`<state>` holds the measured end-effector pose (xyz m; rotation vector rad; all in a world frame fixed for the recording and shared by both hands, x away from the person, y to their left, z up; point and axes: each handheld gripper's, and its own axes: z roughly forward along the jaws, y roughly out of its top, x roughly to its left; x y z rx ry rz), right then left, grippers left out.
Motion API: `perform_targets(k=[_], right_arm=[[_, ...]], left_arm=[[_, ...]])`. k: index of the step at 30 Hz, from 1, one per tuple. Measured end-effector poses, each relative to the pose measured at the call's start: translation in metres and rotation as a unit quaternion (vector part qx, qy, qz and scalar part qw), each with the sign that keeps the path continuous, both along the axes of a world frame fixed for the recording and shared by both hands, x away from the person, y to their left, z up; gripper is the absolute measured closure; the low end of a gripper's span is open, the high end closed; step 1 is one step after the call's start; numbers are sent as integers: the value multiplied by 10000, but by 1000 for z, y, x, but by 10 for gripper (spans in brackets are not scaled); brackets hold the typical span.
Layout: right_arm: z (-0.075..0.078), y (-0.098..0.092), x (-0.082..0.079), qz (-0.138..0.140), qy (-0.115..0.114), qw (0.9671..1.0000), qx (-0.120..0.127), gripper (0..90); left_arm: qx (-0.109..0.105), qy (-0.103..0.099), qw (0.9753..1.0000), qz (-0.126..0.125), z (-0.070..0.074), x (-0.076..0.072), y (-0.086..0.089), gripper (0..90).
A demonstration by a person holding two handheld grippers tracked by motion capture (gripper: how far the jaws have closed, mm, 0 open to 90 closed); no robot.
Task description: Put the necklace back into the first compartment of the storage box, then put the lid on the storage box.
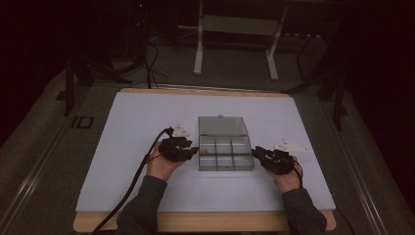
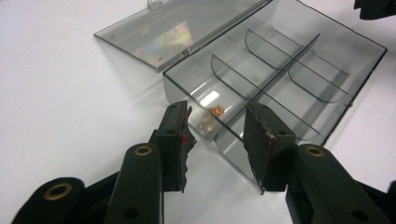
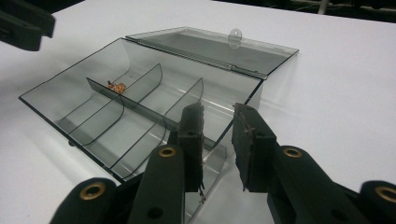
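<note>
Near desk's front edge, mid-width: clear compartment box (image 1: 225,153), lid (image 1: 222,125) folded flat toward far edge. Small orange-brown piece (image 2: 216,111) in one corner compartment (left end, by hinge). Left gripper (image 1: 194,150) at box's left end, jaws apart, empty. Right gripper (image 1: 255,152) at right end, jaws slightly apart astride box's corner wall.
</note>
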<state>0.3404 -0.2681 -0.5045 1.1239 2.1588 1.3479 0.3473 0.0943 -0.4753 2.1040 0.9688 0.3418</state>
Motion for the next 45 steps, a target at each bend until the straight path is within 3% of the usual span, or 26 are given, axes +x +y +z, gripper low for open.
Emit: perform_targets(k=[18, 25, 37, 45], right_arm=[[0, 1, 0, 15, -9, 10000, -14, 735], [2, 3, 1, -4, -3, 10000, -9, 727], [3, 10, 6, 29, 187, 9997, -131, 689], [12, 8, 14, 19, 268, 9996, -37, 661]], left_arm=[[-275, 1, 9996, 95, -14, -21, 10, 577], [-547, -8, 9984, 159, -17, -25, 14, 573], [-556, 57, 9984, 79, -23, -28, 8, 569], [-620, 78, 9980, 63, -24, -29, 6, 568]])
